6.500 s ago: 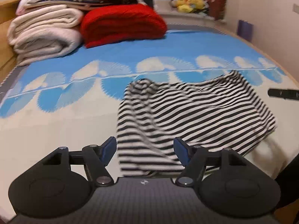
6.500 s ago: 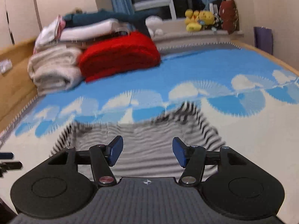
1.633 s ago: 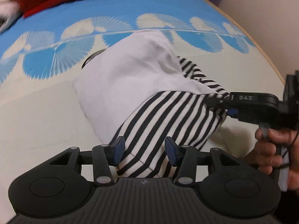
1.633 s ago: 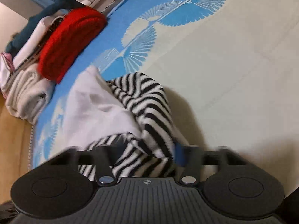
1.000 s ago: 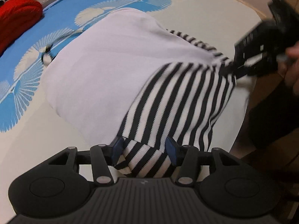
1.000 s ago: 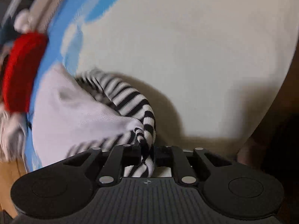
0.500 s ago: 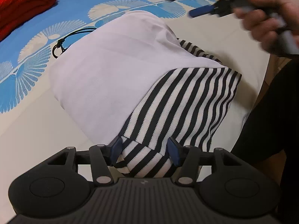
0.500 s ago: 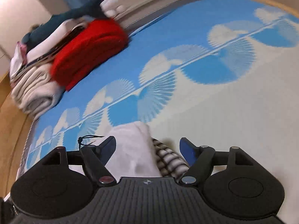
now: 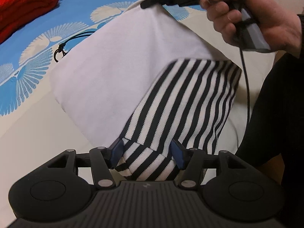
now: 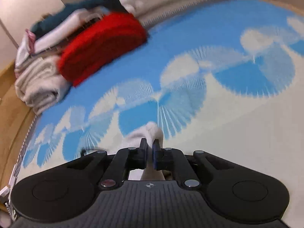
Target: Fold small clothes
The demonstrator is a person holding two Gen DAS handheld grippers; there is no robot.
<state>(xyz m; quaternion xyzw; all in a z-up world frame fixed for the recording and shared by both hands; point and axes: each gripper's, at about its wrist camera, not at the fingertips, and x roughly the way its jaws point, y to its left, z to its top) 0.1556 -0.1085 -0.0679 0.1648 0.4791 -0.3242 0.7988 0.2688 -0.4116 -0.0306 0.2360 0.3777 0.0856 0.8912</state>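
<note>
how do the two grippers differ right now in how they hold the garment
The left gripper has its jaws apart around the striped hem; the right gripper is pinched shut on white fabric. Left sits at the near edge, right at the far corner. Both are on the same garment.

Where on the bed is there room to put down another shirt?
There is bare cream bedspread to the right of the shorts, and open blue pattern between them and the red blanket. The back left corner is crowded with stacked towels.
</note>
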